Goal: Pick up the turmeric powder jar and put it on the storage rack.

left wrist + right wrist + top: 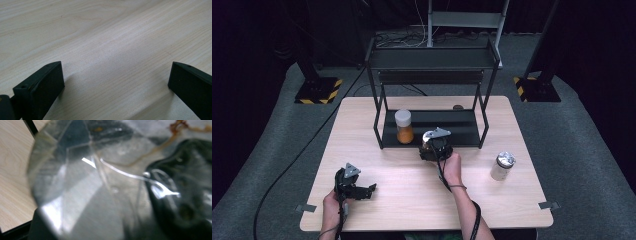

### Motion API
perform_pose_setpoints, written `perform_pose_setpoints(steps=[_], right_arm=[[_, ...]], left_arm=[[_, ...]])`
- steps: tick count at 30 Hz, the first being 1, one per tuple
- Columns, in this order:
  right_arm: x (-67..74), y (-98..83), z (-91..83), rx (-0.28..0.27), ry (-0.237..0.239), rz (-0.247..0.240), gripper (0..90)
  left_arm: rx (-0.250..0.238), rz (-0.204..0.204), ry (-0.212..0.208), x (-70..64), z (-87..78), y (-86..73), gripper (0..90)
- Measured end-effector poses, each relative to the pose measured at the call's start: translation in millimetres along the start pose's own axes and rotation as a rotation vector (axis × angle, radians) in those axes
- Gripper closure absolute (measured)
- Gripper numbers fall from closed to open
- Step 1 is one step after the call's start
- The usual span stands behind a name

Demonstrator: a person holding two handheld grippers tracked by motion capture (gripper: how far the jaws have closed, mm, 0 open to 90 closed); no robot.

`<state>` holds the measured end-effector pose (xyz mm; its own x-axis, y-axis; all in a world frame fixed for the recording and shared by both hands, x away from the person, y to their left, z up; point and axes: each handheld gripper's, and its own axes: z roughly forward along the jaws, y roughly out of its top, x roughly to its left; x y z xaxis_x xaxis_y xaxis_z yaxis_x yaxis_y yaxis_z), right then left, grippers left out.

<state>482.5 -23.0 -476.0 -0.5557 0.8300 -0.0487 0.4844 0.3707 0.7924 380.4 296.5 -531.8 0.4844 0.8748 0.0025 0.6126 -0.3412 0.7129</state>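
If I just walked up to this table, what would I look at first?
Probably the black metal shelf standing at the back of the table, with an orange-filled jar on its bottom level. Right beside that, the right gripper holds a clear jar at the shelf's front edge. A silver-lidded jar stands alone at the right.

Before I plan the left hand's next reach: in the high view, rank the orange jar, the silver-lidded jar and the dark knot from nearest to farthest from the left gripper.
1. Orange jar, on the rack's lower shelf.
2. Silver-lidded jar, table's right.
3. Dark knot, far edge.
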Motion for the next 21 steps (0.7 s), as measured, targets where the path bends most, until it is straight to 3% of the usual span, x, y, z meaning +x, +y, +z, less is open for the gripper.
perform_pose_setpoints(steps=[21], right_arm=[[-15.5,17.0,-3.5,-0.004,-0.023,-0.009,30.1]], left_arm=[[0.002,-0.003,0.004,-0.4,0.1,0.2,0.2]])
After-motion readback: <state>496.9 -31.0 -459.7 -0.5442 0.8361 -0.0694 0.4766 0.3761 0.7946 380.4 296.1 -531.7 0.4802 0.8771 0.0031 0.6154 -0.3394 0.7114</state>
